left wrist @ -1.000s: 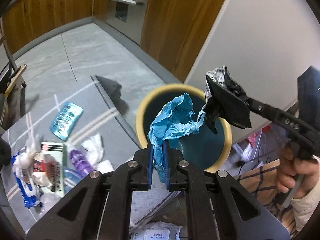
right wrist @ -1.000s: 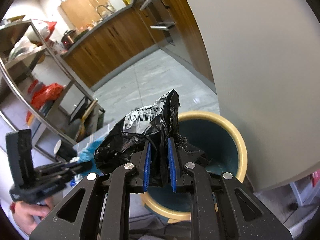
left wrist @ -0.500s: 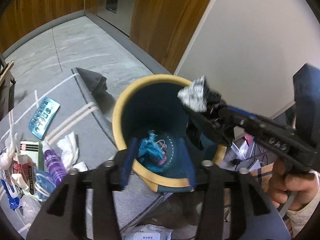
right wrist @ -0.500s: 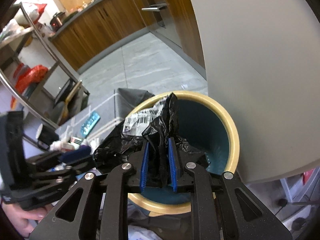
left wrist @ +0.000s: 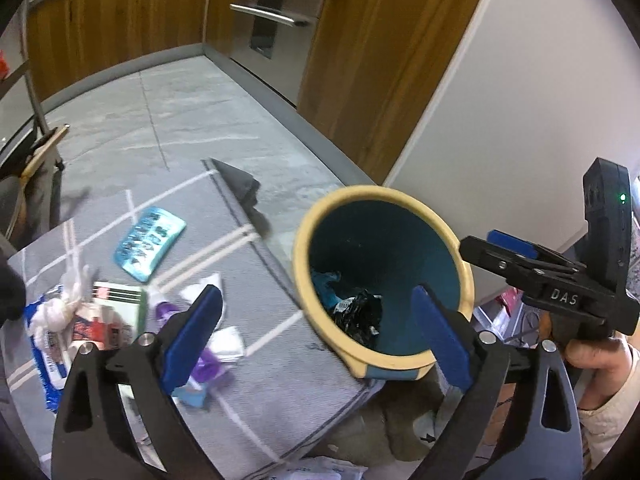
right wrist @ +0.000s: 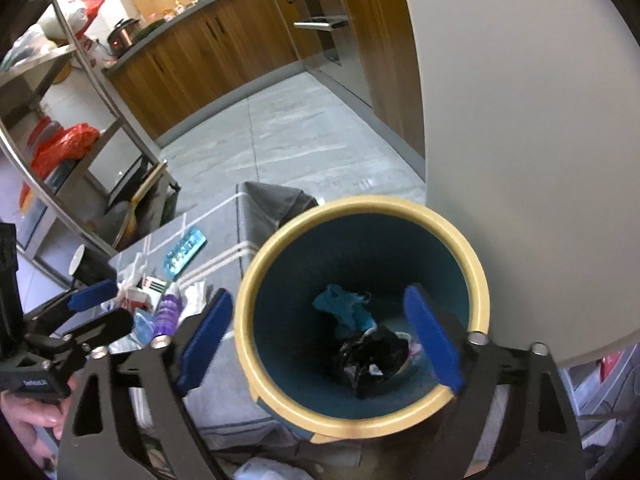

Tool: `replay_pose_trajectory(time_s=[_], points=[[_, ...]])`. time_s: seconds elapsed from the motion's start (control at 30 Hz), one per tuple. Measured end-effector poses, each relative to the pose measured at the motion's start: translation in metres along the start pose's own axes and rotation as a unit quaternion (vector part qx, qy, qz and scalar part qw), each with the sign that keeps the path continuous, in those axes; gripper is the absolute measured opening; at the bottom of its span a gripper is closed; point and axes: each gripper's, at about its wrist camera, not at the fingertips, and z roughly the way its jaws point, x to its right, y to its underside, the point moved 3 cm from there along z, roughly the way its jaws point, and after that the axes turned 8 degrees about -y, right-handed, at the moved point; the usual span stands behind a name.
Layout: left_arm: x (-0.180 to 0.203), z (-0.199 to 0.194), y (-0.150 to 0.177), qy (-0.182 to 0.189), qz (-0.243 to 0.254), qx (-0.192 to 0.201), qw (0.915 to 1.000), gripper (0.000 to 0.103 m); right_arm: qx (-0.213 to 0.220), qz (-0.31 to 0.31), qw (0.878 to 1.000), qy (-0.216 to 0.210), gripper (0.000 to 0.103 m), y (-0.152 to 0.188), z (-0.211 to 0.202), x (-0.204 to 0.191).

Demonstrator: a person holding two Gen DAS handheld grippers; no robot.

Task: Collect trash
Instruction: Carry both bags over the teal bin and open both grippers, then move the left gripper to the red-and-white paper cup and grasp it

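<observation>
A teal bin with a yellow rim (left wrist: 344, 196) (right wrist: 476, 264) stands at the edge of a grey cloth. A crumpled blue wrapper (left wrist: 325, 283) (right wrist: 344, 306) and a black plastic bag (left wrist: 360, 314) (right wrist: 370, 358) lie inside it. My left gripper (left wrist: 318, 334) is open and empty, just above the bin's near rim. My right gripper (right wrist: 320, 336) is open and empty, over the bin's mouth; it also shows at the right of the left wrist view (left wrist: 508, 248). More trash lies on the cloth: a blue blister pack (left wrist: 150, 242) (right wrist: 185, 251), a purple bottle (left wrist: 166, 312) (right wrist: 167, 312), white tissues (left wrist: 200, 286) and wrappers (left wrist: 104, 316).
The grey cloth (left wrist: 272, 380) with white stripes covers the surface under the bin and the litter. A white wall (left wrist: 520, 120) stands behind the bin. Wooden cabinets (left wrist: 120, 20) and a grey tiled floor (left wrist: 160, 120) lie beyond. A metal shelf rack (right wrist: 60, 140) stands at the left.
Both grippers opened. The blue wrapper dropped from the left gripper into the bin, then the black bag dropped from the right gripper into the bin.
</observation>
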Motion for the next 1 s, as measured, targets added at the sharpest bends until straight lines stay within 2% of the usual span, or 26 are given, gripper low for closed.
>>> replay_pose_trajectory(time_s=[0.3,0.5,0.83,1.0], points=[[-0.047,-0.037,-0.003,-0.039,-0.031,0.041,0.9979,0.097,0.008,-0.035,0.999,0.014,0.097,-0.007,0.002,-0.024],[-0.09,-0.06,0.001,-0.072,-0.063,0.059,0.9937,0.097,0.006,-0.061,0.998,0.007,0.098,-0.006,0.007,-0.046],[-0.184,-0.073,0.034,-0.114,-0.156,0.053,0.9798,0.097,-0.009,-0.087,0.996,-0.014,0.098,-0.002,0.02,-0.077],[-0.207,-0.067,0.05,-0.131,-0.167,0.039,0.9765,0.097,-0.019,-0.098,0.995,-0.026,0.098,0.004,0.027,-0.092]])
